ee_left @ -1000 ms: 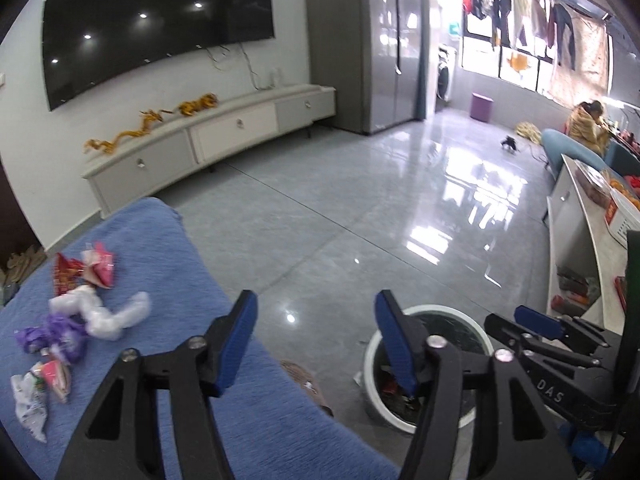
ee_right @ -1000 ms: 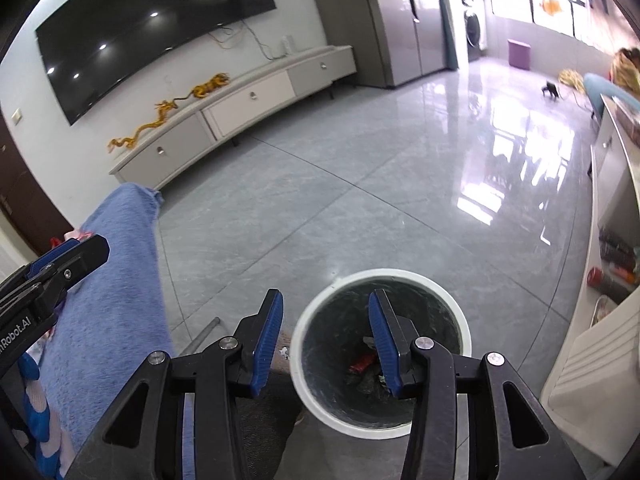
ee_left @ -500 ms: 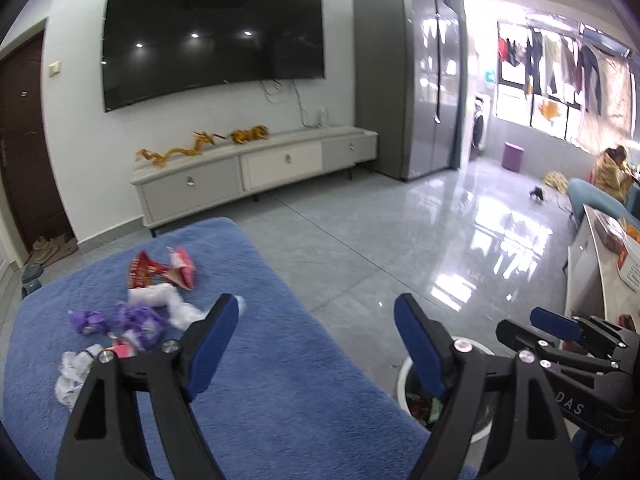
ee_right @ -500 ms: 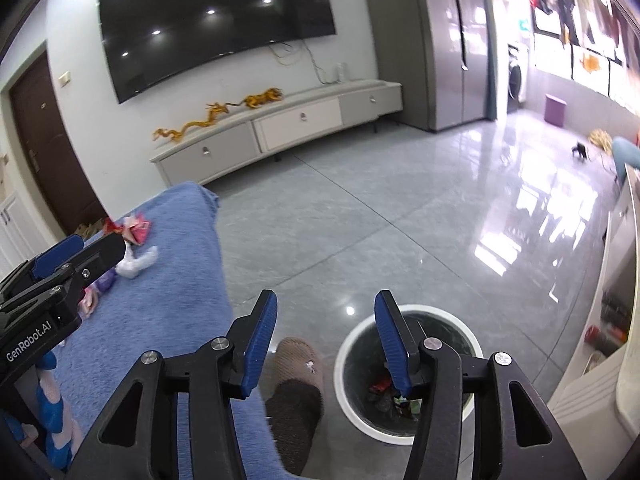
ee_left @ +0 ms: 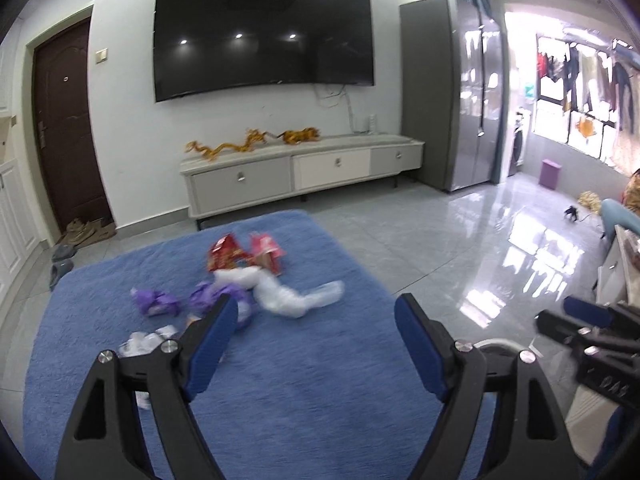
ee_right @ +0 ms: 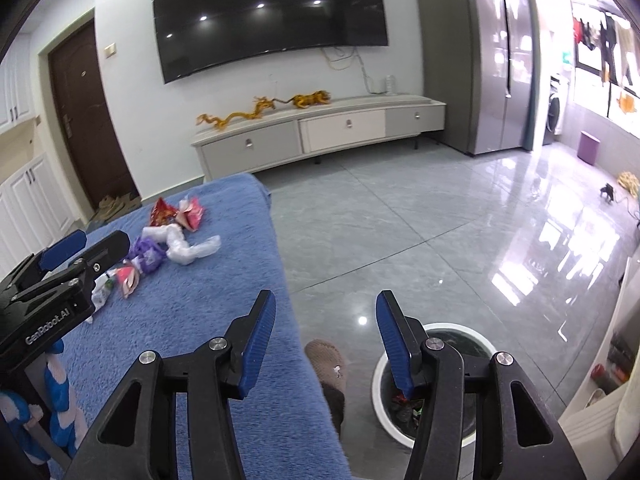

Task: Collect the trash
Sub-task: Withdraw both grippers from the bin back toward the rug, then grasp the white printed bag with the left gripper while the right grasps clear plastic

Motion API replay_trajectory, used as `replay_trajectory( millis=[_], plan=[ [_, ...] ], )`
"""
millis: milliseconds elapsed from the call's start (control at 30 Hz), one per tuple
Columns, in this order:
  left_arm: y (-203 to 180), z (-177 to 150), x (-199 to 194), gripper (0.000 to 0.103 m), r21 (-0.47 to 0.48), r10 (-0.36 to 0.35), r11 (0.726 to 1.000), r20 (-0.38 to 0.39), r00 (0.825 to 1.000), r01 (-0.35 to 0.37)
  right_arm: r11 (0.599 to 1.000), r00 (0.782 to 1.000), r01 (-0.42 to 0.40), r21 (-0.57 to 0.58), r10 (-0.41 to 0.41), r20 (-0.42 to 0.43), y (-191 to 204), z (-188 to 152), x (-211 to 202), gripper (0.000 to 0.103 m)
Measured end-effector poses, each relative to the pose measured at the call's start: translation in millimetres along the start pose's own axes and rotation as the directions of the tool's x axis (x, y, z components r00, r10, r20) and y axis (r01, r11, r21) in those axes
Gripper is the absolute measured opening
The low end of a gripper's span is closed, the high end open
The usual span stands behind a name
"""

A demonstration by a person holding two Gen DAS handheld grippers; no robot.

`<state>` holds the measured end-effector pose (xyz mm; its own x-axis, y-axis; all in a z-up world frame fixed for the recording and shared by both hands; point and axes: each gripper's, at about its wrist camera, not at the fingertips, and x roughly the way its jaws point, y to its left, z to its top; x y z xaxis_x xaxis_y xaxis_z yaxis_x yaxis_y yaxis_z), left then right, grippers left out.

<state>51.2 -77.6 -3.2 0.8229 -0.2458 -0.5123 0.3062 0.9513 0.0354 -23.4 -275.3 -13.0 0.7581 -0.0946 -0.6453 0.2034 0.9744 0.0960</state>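
Several pieces of trash lie on a blue fuzzy cover (ee_left: 320, 380): red snack wrappers (ee_left: 244, 256), a crumpled clear plastic bag (ee_left: 288, 292), purple wrappers (ee_left: 156, 302) and a white wrapper (ee_left: 140, 340). The same pile shows in the right wrist view (ee_right: 168, 240). A white-rimmed trash bin (ee_right: 440, 388) with some trash inside stands on the floor at the right. My left gripper (ee_left: 316, 340) is open and empty above the cover, short of the pile. My right gripper (ee_right: 326, 336) is open and empty over the cover's edge, left of the bin.
A brown slipper (ee_right: 328, 364) lies on the floor between the cover and the bin. A long TV cabinet (ee_left: 300, 172) and a wall TV (ee_left: 260, 36) stand at the back. Glossy grey floor (ee_right: 440, 220) stretches to the right. A white shelf unit (ee_right: 600, 400) is at far right.
Both grippers have swung up and left, away from the bin toward the trash pile on the blue cover. Both have stayed open and empty.
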Motion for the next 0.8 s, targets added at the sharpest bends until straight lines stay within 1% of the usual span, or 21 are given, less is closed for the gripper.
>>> replay_trajectory(
  millis=[133, 200, 300, 400, 500, 633, 800],
  plan=[
    [42, -7, 15, 0.080, -0.038, 0.060, 0.997, -0.041, 0.997, -0.061, 0.999, 0.999, -0.020, -0.030, 0.019, -0.033, 13, -2, 11, 0.052],
    [66, -12, 19, 0.080, -0.059, 0.093, 0.994, -0.050, 0.994, -0.096, 0.999, 0.998, -0.029, -0.044, 0.027, -0.048, 19, -2, 17, 0.052],
    [102, -18, 27, 0.080, -0.091, 0.135, 0.986, -0.072, 0.988, -0.141, 0.997, 0.996, -0.047, -0.069, 0.042, -0.074, 28, 0, 30, 0.052],
    [132, -26, 38, 0.080, -0.103, 0.165, 0.979, -0.114, 0.980, -0.177, 0.992, 0.993, -0.073, -0.100, 0.062, -0.102, 39, 3, 46, 0.053],
    [157, -35, 49, 0.080, -0.129, 0.173, 0.973, -0.157, 0.972, -0.194, 0.984, 0.987, -0.106, -0.140, 0.088, -0.131, 57, 10, 68, 0.053],
    [173, -46, 61, 0.080, -0.158, 0.150, 0.970, -0.203, 0.968, -0.183, 0.965, 0.980, -0.160, -0.205, 0.130, -0.151, 89, 25, 97, 0.053],
    [178, -56, 68, 0.080, -0.165, 0.116, 0.974, -0.239, 0.964, -0.158, 0.918, 0.965, -0.249, -0.310, 0.208, -0.159, 140, 43, 125, 0.053]
  ],
)
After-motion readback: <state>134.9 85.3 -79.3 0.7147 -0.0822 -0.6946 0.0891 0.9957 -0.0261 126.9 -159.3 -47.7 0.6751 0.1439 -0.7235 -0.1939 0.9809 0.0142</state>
